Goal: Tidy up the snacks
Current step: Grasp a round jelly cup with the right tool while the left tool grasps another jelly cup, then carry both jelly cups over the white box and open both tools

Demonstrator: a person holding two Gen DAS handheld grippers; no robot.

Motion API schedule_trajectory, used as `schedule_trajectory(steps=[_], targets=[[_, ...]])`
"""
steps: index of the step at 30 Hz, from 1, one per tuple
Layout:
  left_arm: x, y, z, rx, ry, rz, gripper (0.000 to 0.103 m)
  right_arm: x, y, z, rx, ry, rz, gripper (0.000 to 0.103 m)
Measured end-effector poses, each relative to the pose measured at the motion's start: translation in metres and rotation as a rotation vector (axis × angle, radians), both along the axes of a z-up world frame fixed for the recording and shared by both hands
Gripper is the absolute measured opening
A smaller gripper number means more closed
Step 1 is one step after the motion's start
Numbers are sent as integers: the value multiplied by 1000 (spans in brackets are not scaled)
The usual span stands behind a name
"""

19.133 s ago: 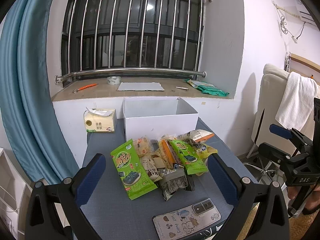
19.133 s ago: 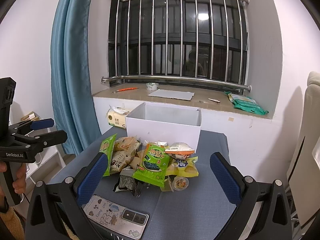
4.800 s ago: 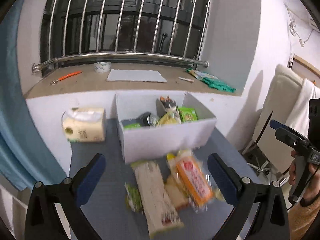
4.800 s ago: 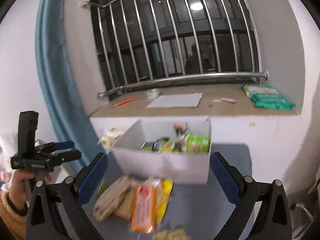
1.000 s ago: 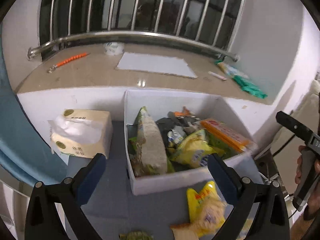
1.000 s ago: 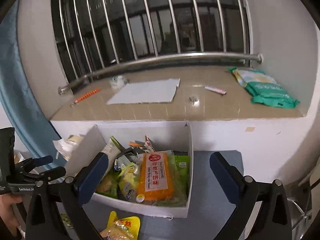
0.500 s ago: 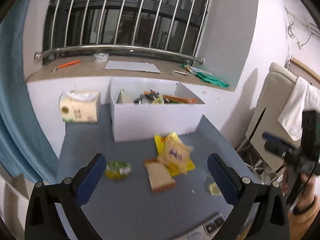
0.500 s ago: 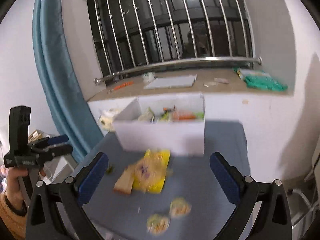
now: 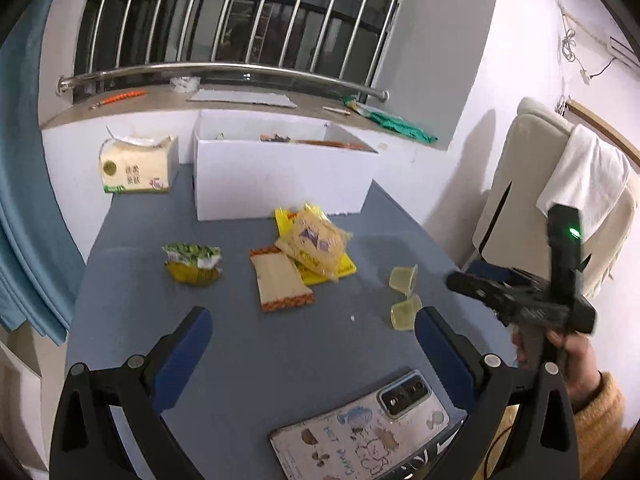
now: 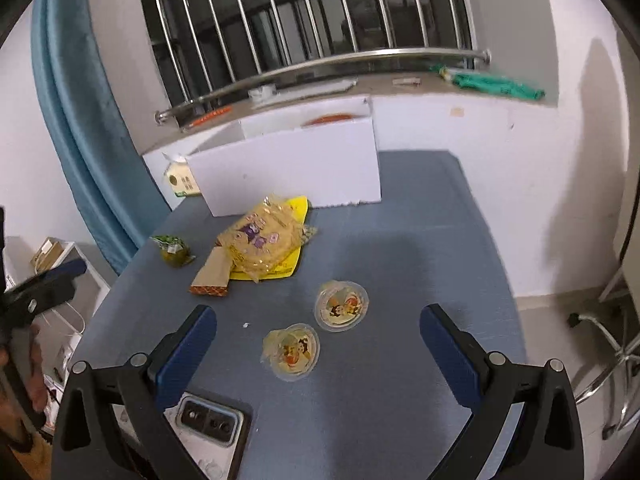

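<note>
— What takes up the most room?

— The blue-grey table (image 9: 304,360), then the white box (image 9: 280,172) at its far edge under the window sill, with the tips of some packets just showing above its rim.

— And the snacks outside the box?

— In front of the box a clear bag of yellow biscuits (image 9: 314,242) lies on top of a flat yellow packet (image 10: 294,266). A tan wrapper with orange ends (image 9: 280,280) touches that pile on its left side. A small green and yellow packet (image 9: 194,264) sits apart, further left. Two little jelly cups (image 10: 316,326) lie close together nearer the right claw.

— The claws?

— The left claw (image 9: 310,342) hovers over bare table, spread wide, gripping nothing. The right claw (image 10: 318,350) is likewise spread wide and empty, with the nearer cup between its fingers in view.

— Anything else?

— A tissue box (image 9: 136,166) left of the white box, and a phone (image 9: 360,428) face down at the near edge.
</note>
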State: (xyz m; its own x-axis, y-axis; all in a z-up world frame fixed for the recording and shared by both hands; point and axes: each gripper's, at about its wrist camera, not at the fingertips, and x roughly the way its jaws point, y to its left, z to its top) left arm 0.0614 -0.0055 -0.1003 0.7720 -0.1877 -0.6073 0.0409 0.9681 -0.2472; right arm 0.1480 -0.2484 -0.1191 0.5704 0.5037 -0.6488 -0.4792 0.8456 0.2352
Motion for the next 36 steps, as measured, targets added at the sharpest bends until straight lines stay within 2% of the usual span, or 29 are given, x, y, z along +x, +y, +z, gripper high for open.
schedule_trajectory(steps=[4, 12, 14, 15, 16, 19, 23, 29, 32, 36], targets=[[-1, -4, -7, -1, 19, -19, 103, 29, 9, -23, -34, 48, 7, 103], [4, -15, -19, 9, 68, -55, 103, 64, 15, -51, -26, 129, 50, 101], [6, -18, -21, 11, 76, -64, 103, 66, 17, -56, -30, 148, 65, 82], [7, -20, -23, 13, 81, -68, 103, 67, 19, -60, -42, 162, 78, 54], [8, -22, -24, 16, 86, -72, 103, 66, 20, -61, -52, 158, 77, 49], [12, -30, -26, 26, 98, -97, 103, 62, 20, -61, -47, 159, 95, 49], [21, -47, -29, 47, 112, -161, 103, 52, 5, -47, 5, 126, 73, 49], [49, -92, -35, 165, 140, -307, 103, 28, -28, -17, 105, 74, 43, 49], [64, -113, -43, 189, 164, -396, 103, 11, -51, -3, 164, 49, 14, 49], [84, -137, -57, 278, 190, -469, 103, -2, -67, 4, 190, 32, -10, 49]])
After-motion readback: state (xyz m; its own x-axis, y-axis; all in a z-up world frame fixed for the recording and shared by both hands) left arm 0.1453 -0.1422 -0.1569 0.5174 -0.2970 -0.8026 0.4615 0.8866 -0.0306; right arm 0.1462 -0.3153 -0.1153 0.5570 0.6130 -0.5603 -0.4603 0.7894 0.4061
